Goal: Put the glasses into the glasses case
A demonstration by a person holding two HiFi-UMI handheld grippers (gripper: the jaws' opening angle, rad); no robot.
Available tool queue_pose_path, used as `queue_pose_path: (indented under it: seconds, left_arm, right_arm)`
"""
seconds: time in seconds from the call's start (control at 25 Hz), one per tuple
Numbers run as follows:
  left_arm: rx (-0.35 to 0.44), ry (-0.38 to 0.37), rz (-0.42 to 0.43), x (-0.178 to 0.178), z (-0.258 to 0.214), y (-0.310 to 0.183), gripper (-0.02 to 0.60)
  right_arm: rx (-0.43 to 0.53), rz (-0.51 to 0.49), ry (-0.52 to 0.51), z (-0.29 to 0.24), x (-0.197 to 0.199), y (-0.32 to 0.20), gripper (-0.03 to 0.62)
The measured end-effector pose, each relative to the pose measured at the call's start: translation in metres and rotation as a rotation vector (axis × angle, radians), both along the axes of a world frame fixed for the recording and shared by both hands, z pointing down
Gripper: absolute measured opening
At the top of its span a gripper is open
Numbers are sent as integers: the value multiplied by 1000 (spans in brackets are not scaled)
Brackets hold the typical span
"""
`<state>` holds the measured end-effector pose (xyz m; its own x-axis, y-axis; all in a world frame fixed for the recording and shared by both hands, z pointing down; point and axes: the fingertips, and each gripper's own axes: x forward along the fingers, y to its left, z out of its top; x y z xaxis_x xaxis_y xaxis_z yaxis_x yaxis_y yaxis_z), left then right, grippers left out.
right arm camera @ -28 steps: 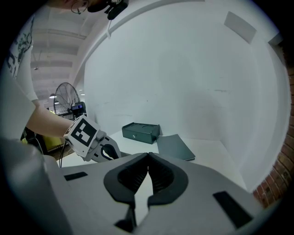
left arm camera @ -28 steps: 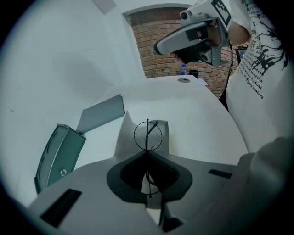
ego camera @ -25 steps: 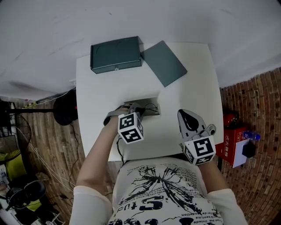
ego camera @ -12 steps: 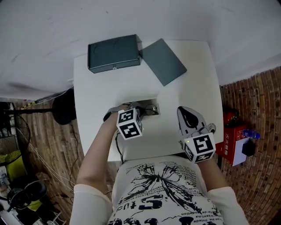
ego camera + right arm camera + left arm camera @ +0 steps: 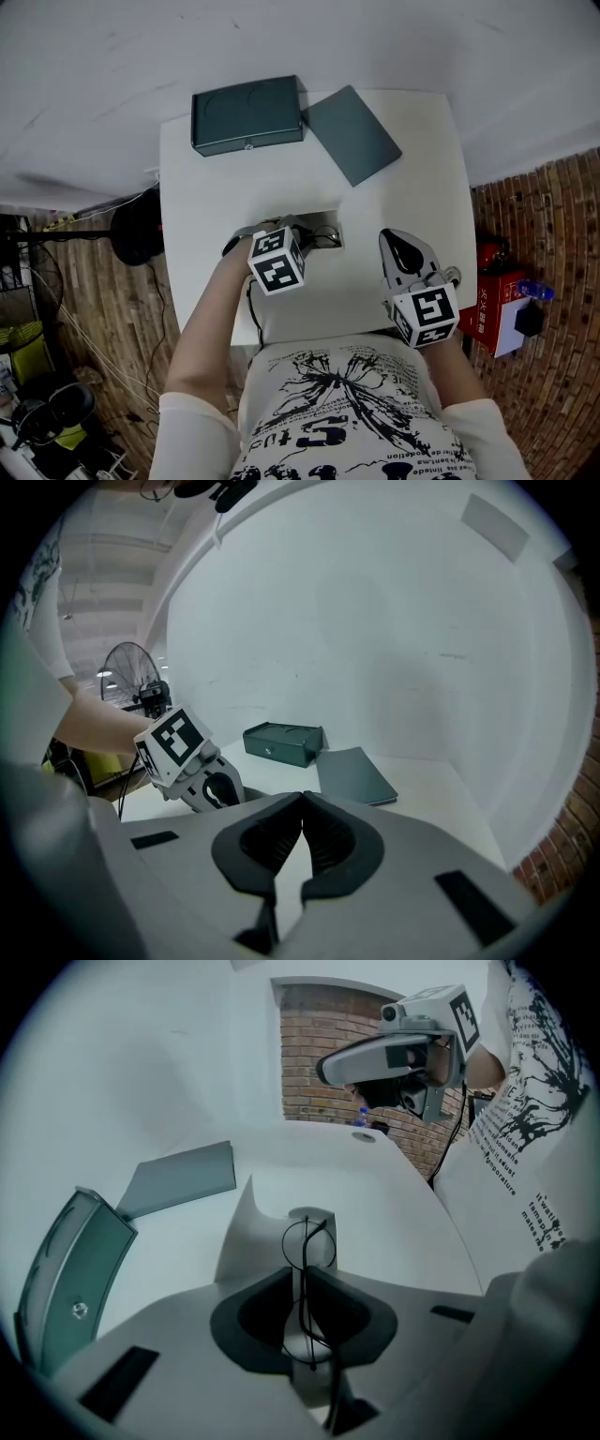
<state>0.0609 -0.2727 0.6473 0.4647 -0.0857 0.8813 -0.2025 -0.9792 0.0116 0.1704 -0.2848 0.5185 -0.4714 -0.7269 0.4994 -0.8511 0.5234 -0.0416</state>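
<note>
A dark green glasses case (image 5: 248, 115) sits open at the back of the white table (image 5: 412, 187), its flat lid (image 5: 352, 134) lying to its right. My left gripper (image 5: 314, 232) is shut on thin wire-framed glasses (image 5: 307, 1246), held upright between the jaws just above the table's middle. In the left gripper view the case (image 5: 70, 1279) is at the left, with the lid (image 5: 178, 1177) beyond it. My right gripper (image 5: 398, 247) hovers near the table's front right, jaws shut with nothing between them. The right gripper view shows the case (image 5: 284, 742), the lid (image 5: 354, 775) and the left gripper (image 5: 187, 761).
A black fan (image 5: 141, 230) stands on the floor left of the table. A red box (image 5: 492, 300) sits on the brick-pattern floor at the right. A white wall runs behind the table. A cable hangs from the left gripper near the front edge.
The left gripper, still holding the glasses, has shifted slightly away from the body. The right gripper has stayed in place.
</note>
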Motion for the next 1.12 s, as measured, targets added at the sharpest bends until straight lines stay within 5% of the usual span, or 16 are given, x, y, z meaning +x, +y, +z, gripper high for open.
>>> queue_pose_path:
  seconds: [0.44,0.64,1.12]
  left_arm:
    - [45,140,-61,-1,-59,2,69]
    - [149,239,-164,-5,-95,-5,16]
    - [459,517,-474,-26,-207,-15,14]
  right_arm:
    - [32,-4,13,-17,-5,9,16]
    - [56,-24,9,-27,-8,13,17]
    - [142,-110,-89,-79,-19,18,15]
